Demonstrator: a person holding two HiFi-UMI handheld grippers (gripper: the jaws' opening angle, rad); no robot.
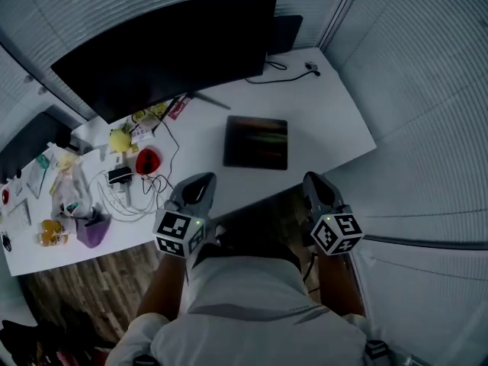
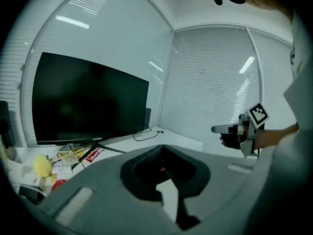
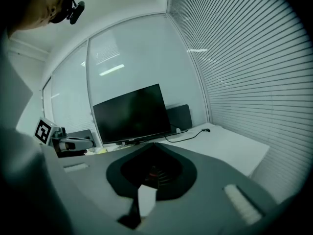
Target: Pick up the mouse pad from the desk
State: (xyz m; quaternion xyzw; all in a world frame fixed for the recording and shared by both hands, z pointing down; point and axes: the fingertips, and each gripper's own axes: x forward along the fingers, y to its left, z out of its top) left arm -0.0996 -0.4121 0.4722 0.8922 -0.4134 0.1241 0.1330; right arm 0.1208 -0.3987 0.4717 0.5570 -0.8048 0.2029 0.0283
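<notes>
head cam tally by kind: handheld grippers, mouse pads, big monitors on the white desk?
grippers: 2 (left gripper, right gripper)
mouse pad: 1
large monitor: 1
total: 4

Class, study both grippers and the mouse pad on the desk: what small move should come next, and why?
Probably ease the right gripper forward to the near edge of the mouse pad, opening its jaws. It and the left gripper are shut and empty near the front edge of the desk; the pad lies flat, untouched.
</notes>
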